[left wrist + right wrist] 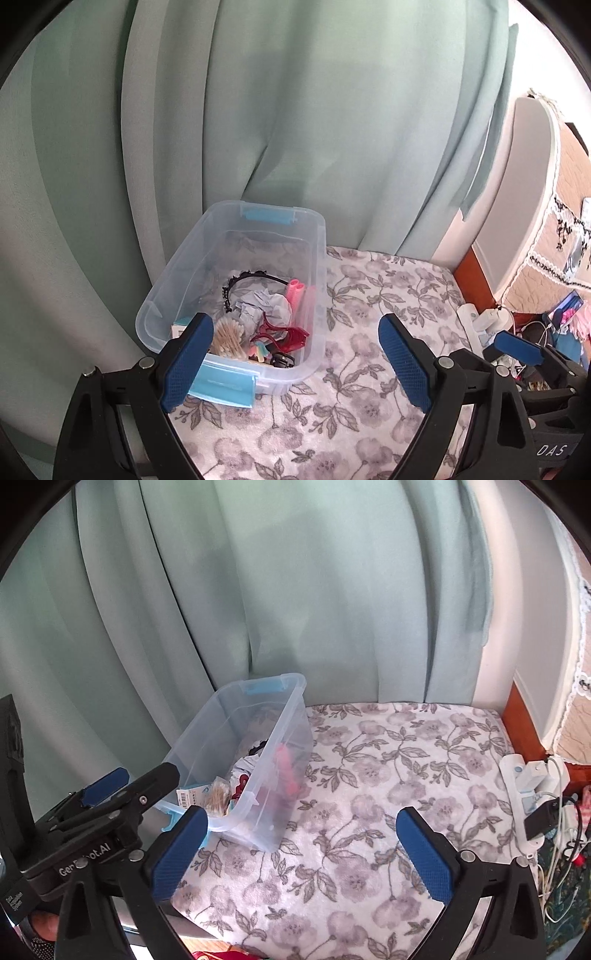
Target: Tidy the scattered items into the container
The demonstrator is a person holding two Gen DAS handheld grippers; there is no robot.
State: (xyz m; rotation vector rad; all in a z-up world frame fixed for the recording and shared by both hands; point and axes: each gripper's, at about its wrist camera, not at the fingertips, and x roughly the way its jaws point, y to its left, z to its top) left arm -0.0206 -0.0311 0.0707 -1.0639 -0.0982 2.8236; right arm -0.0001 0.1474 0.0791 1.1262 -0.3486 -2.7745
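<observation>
Clear plastic container (pixel 317 236) holds items; both tongs gape.

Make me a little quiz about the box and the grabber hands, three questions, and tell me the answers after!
1. True or false: the clear plastic bin sits on the flowered blanket.
2. Which thing lies in the bin? A) banana B) black headband C) spoon
3. Fill in: the left gripper and the right gripper both have their jaws ____.

Key: 1 true. 2 B; it lies beside the cotton swabs and the red glasses. 3 open, with nothing between the blue pads.
</observation>
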